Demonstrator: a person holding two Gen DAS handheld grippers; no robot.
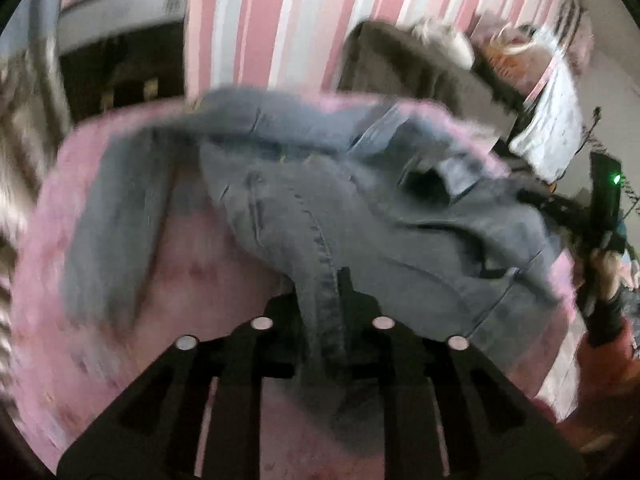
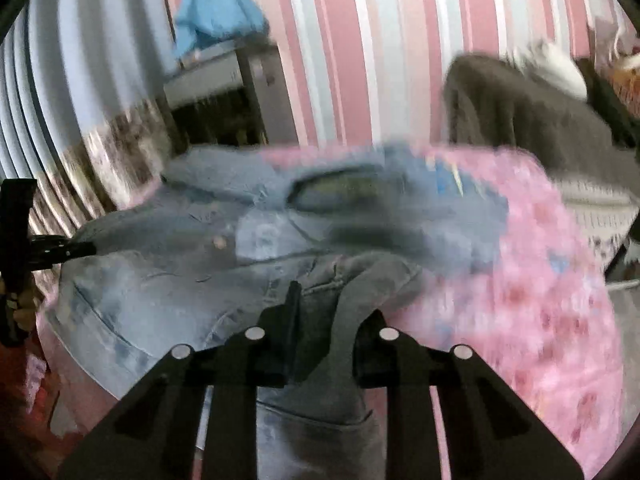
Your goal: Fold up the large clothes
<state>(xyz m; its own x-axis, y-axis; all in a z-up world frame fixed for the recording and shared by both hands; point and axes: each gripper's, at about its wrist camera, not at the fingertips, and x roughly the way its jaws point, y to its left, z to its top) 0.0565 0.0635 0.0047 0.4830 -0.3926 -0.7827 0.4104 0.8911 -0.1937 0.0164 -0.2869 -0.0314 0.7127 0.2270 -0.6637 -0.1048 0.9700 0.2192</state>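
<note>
Denim jacket (image 1: 360,216) lies crumpled on the pink floral bedspread (image 1: 120,320), one sleeve trailing off to the left in the left wrist view. Both frames motion-blurred.

Left gripper (image 1: 322,312): fingers closed on a seamed fold of the denim, which bunches up between them and hangs down past the mount. Right gripper (image 2: 320,308): also clamped on the jacket, a grey hem fold pinched between its fingers (image 2: 290,308), rest of the garment (image 2: 180,260) spread ahead and to the left.

Each gripper shows at the edge of the other's view, at opposite ends of the jacket.

Behind the bed: pink-and-white striped wall (image 2: 360,40), dark brown garment (image 2: 520,120) draped at right, blue cloth (image 2: 216,20) on a shelf upper left.
</note>
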